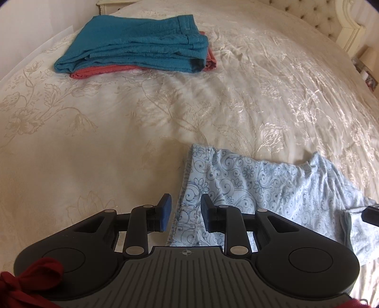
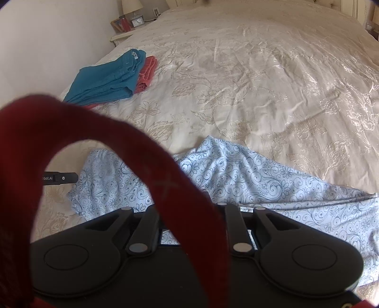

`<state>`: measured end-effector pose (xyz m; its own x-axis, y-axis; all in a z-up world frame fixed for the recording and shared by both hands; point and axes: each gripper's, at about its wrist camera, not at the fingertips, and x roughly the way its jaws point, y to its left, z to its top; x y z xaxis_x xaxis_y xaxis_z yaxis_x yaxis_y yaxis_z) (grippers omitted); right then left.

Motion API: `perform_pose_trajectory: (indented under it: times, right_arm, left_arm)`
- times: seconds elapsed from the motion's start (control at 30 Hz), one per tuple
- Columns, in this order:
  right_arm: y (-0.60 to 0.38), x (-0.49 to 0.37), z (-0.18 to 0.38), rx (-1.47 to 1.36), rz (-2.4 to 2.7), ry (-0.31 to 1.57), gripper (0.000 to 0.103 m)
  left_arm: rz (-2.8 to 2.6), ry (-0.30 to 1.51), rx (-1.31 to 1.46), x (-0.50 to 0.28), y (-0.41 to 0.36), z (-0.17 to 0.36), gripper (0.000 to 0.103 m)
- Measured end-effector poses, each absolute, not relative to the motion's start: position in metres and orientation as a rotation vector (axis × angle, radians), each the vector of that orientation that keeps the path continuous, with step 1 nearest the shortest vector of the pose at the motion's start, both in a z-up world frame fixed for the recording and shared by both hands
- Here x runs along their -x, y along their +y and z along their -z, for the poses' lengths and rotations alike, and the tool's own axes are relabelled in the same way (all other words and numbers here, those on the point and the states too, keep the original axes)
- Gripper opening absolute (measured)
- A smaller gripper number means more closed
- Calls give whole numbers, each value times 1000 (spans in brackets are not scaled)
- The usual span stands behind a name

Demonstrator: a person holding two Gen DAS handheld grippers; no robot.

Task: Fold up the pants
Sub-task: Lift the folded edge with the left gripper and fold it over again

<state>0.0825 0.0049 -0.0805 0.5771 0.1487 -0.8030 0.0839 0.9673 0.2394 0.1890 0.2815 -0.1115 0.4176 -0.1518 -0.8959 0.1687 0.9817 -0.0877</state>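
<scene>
Light blue pants with a dark swirl-and-flower print lie rumpled on the cream bedspread, near its front edge. My left gripper hovers over the pants' left hem with its blue pads apart; the cloth edge shows in the gap and neither pad presses on it. Its black side also pokes into the right wrist view. Of my right gripper, one black tip shows at the pants' right end. In its own view a red strap covers the fingertips, leaving only the black frame visible.
A folded teal garment lies on a folded coral one at the bed's far left. A nightstand with lamp, clock and picture frame stands beyond. A tufted headboard closes the far side.
</scene>
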Motion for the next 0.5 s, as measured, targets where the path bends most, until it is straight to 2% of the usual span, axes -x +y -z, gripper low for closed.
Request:
perform_pose_trajectory:
  times: [0.17,0.37,0.5]
  right_arm:
    - [-1,-73,76,-263,-24,957,26]
    - [-5,-63,74,-269,-17,963,26]
    - [-6,-59,75,-274,-16,972,26]
  left_arm:
    - [230,1233,-14,-197,281,140,33]
    - [247,1249,14,-199,280,150,41]
    - [262,1246,26,-203,279,158,43]
